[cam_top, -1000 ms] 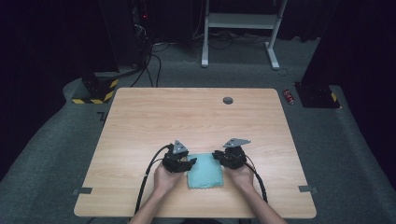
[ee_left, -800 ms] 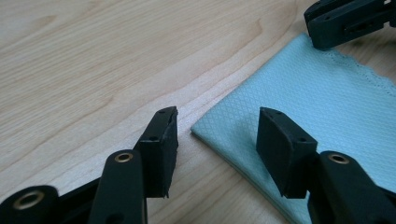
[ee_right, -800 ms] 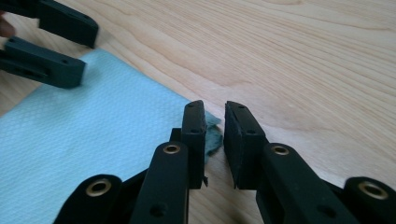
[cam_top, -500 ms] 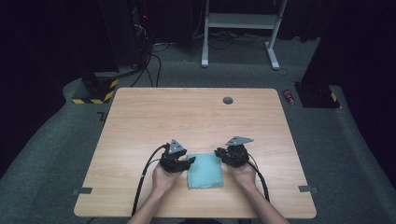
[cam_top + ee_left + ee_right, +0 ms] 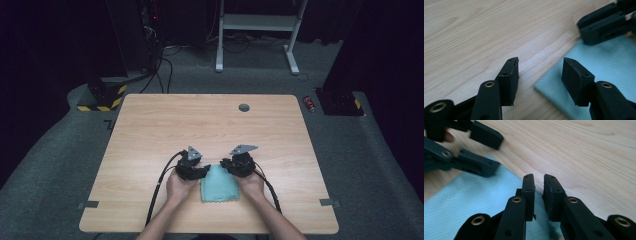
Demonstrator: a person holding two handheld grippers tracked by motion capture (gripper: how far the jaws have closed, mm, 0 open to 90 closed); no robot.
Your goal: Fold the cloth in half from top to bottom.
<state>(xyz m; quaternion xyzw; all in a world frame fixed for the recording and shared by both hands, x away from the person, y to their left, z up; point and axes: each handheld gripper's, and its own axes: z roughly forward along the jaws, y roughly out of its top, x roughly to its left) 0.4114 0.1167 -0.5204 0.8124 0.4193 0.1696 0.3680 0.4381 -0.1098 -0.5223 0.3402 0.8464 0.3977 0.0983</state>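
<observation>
Cloth (image 5: 219,183) lay folded flat near table's (image 5: 150,125) front edge, between both hands | left gripper (image 5: 540,68) spread, straddling cloth's corner, nothing pinched | right gripper (image 5: 539,182) nearly closed, empty, over cloth's edge | judged: fold mostly done, next grip pending

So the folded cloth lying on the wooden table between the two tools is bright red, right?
Not red. In the high view the folded cloth lying on the wooden table between the left tool and the right tool is light blue-green.
</observation>
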